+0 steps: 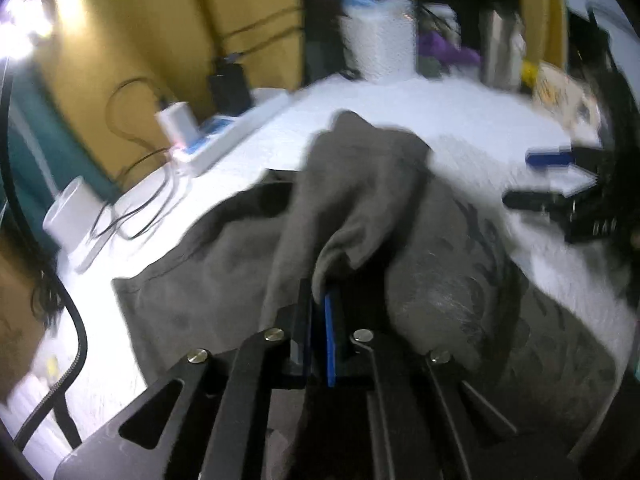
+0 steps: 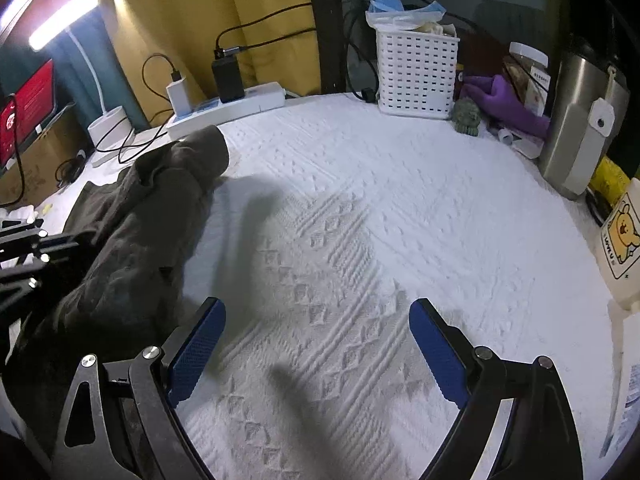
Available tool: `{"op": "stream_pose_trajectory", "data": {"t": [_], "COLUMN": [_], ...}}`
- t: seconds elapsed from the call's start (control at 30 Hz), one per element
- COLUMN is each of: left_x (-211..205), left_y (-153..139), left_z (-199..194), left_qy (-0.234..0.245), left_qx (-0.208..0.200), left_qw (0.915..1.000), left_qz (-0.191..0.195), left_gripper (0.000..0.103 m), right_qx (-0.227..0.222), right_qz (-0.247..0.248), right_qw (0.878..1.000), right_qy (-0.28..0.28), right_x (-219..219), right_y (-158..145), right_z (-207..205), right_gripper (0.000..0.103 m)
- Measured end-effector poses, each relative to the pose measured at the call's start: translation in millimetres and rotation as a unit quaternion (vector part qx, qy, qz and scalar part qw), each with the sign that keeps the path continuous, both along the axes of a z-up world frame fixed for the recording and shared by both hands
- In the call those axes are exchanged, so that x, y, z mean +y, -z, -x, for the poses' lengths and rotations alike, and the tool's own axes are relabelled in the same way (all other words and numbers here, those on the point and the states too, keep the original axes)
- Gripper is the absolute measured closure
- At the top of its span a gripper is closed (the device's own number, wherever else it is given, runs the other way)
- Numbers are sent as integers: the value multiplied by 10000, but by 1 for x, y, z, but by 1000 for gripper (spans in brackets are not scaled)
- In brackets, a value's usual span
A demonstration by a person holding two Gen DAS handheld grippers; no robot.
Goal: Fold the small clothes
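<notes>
Grey garment [image 1: 360, 184], basket [image 2: 416, 76], power strip [image 2: 228, 108]

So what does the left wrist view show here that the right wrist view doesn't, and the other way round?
Only the left wrist view shows the left gripper shut on a fold of the grey garment, and the garment's spread lower part with a dark print.

Only the right wrist view shows the right gripper open over bare white bedspread, with nothing between its pads, plus a red screen and a bear-print container.

Both show the garment, the bedspread, the white basket, the power strip and the steel flask.
</notes>
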State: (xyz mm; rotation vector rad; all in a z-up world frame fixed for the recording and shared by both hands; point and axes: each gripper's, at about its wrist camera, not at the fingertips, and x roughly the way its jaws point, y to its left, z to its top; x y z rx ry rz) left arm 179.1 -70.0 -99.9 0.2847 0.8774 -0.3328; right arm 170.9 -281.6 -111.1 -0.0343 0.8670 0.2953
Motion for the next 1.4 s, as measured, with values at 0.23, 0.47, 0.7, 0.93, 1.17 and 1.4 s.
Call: {"op": "stream_pose_trajectory", "data": {"t": [0.23,0.47,0.7,0.93,1.17,1.4], "left_x": [69,116,119,94,43,71], "left_y": [-14,8,6,-23,-4,14], "left_z": [5,11,8,-4,-22,-54], "left_qy": [-1038,-1777,-1709,-839,43,-619], "left_qx": [-135,71,22,-521,-305,-36], "left_qw": [9912,9756,9760,9886,9993,9974], "left_qz": [806,1285,1346,1139,193,358], "left_gripper": [100,100,95,43,43,89], "right_qx": [-20,-142,-108,-102,-266,-286], "right_qz": [-1,98,174,110,51,-30], "right_qw": [9996,9977,9971,9978,9981,9988], "right_qy": [-266,-651,-735,-650,-554,-393], "right_x": [26,66,88,85,77,63], "right_y": [-6,-19,-18,-20,-30,-33], "right_z": [-7,-11,-14,-15,-21,-30], "right_gripper": [9,9,9,9,9,9]}}
